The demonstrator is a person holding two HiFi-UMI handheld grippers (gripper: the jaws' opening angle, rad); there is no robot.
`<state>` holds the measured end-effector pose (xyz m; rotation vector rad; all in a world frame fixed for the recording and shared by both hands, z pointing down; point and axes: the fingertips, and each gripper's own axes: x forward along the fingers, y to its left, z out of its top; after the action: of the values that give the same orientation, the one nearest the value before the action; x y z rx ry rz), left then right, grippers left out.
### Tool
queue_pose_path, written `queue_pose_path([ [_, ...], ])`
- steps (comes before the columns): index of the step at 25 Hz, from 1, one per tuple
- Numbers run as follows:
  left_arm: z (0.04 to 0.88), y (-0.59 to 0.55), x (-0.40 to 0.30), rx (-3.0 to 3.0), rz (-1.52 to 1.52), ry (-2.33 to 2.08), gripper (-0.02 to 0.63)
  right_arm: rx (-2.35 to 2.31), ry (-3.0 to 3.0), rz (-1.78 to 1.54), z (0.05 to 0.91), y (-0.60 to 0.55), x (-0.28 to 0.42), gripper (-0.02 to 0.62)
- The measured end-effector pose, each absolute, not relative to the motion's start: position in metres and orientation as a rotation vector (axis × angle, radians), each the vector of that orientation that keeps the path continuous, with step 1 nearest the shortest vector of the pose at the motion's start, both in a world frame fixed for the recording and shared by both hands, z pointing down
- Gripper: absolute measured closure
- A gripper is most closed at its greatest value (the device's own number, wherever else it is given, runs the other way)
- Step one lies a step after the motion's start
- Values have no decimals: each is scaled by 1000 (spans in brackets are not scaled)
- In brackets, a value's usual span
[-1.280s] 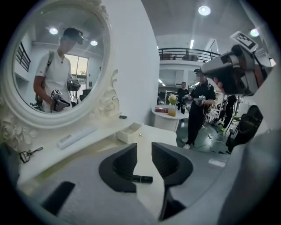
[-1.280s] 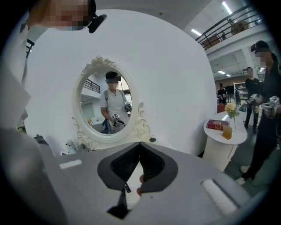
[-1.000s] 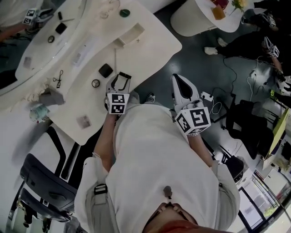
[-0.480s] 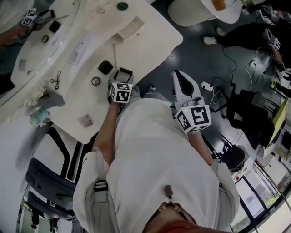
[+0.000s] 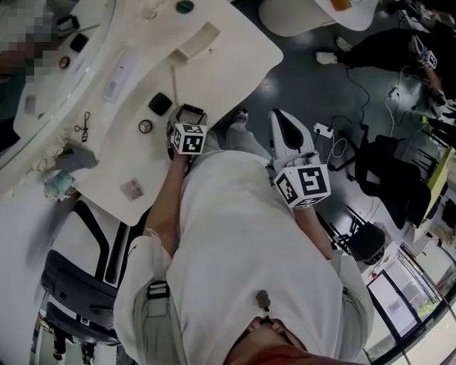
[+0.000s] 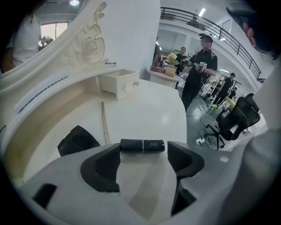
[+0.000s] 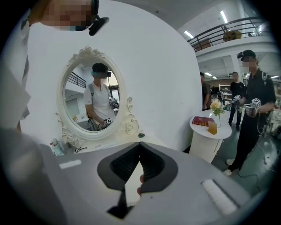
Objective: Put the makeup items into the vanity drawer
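A black lipstick tube (image 6: 142, 145) lies crosswise on the white vanity top (image 5: 228, 64). My left gripper (image 6: 142, 154) is tilted down over it, open. Its jaws have just been opening, and the tube sits at their tips with neither pad pressing on it. In the head view the left gripper (image 5: 189, 115) is near the table's front edge. A black compact (image 6: 77, 140) lies just left of it, also seen in the head view (image 5: 160, 104). The small open drawer (image 5: 198, 44) stands further back. My right gripper (image 5: 280, 122) is shut and empty, off the table over the dark floor (image 7: 139, 147).
A thin stick (image 6: 103, 123) lies on the top between the compact and the drawer (image 6: 120, 83). A round ring-like item (image 5: 145, 127), an eyelash curler (image 5: 84, 125) and a green lid (image 5: 184, 6) also rest there. An oval mirror (image 7: 94, 94) backs the vanity. People stand by a round side table (image 7: 213, 127).
My left gripper has dropped toward the table top and tipped further down, and its jaws stand wider. The right gripper has stayed where it was.
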<state>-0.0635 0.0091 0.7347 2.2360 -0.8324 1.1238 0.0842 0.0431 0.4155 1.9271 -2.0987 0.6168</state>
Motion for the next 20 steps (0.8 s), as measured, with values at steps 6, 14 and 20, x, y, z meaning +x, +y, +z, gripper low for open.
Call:
queue_pose_path([
  [6,739,11,-63,2204,1164,-852,285,1938,-2111,616,416,50,97,588],
  [14,725,7,-57,2196,1127,-921,288,1886,-2209,590,410,34,118,588],
  [20,702,-11,-42,2178,1033,-1000,288,1860,-2262,580,403,17,145,588],
])
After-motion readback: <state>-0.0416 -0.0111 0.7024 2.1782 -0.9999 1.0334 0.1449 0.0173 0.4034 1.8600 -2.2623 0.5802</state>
